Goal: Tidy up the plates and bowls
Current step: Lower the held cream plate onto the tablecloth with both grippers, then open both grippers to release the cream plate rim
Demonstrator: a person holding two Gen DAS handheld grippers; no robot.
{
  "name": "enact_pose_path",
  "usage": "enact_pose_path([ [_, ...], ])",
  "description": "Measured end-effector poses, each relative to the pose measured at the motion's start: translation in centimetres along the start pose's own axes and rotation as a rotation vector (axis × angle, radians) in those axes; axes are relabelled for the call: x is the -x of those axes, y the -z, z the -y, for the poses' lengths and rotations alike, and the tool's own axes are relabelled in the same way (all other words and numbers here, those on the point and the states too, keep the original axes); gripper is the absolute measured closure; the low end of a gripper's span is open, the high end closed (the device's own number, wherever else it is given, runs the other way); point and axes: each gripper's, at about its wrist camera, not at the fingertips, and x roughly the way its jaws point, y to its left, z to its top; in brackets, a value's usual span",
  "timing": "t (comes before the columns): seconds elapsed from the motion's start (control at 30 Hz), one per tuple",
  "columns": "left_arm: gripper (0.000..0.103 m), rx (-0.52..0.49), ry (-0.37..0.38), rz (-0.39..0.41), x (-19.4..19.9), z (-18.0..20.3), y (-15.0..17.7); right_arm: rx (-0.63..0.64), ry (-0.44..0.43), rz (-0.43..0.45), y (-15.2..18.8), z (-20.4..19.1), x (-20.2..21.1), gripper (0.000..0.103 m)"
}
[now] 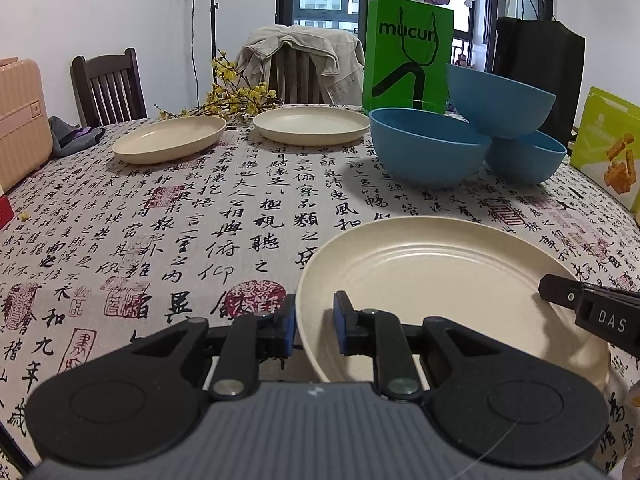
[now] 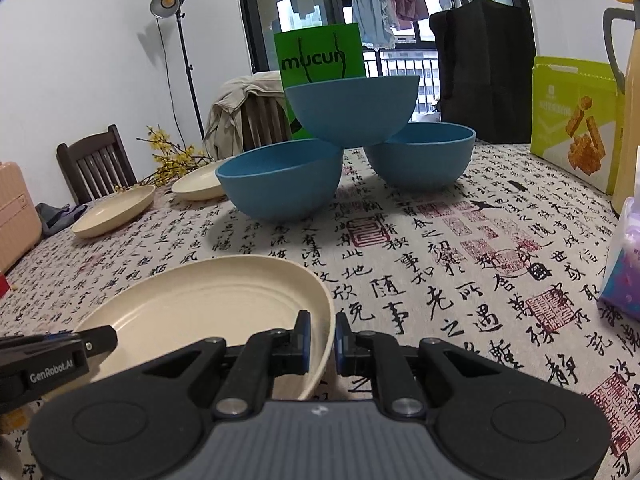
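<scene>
"mucun" on green bag (image 1: pixel 408 52); "DAS", "GenRobot.AI" on claw bodies.

Plate (image 1: pixel 448 264) at 5 o'clock: cream, matt plastic look, faint rings. Bowls (image 1: pixel 428 148) at 1 o'clock: blue, matt, smooth. Tablecloth (image 1: pixel 180 216): rough printed cloth. Chair (image 1: pixel 106 84) at 10 o'clock: dark wood.

A round cream plastic plate (image 1: pixel 448 280) is lying at the lower right of the left view. Two more cream plates (image 1: pixel 170 138) are sitting at upper centre. Three blue round bowls (image 2: pixel 352 108) are forming a pyramid at upper centre of the right view.
</scene>
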Motion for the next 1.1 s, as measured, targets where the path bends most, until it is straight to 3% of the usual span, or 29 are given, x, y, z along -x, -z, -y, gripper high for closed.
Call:
enact_pose_path([
  [0.3, 0.083, -0.013, -0.004, -0.011, -0.2, 0.3, 0.2, -0.019, -0.01, -0.033, 0.1, 0.4, -0.5, 0.089],
  [0.53, 0.078, -0.019, 0.011, 0.001, 0.3, 0.2, 0.2, -0.032, -0.029, -0.048, 0.0, 0.5, -0.5, 0.086],
  [0.63, 0.069, -0.023, 0.013, 0.02, 0.6, 0.2, 0.3, -0.037, -0.046, -0.049, 0.1, 0.6, -0.4, 0.081],
  [0.8, 0.054, -0.013, 0.032, 0.054, 1.6, -0.2, 0.1, -0.029, -0.054, -0.018, 0.0, 0.4, 0.7, 0.047],
  [0.87, 0.039, -0.015, 0.028, 0.078, 2.2, -0.3, 0.0, -0.028, -0.068, -0.004, -0.2, 0.4, 1.2, 0.039],
  [1.0, 0.024, -0.016, 0.041, 0.133, 3.7, -0.8, 0.1, -0.015, -0.087, 0.026, -0.3, 0.4, 2.4, 0.011],
  [1.1, 0.0, 0.012, 0.073, 0.163, 4.8, -1.5, 0.1, -0.005, -0.103, 0.035, -0.4, 0.3, 3.3, 0.004],
])
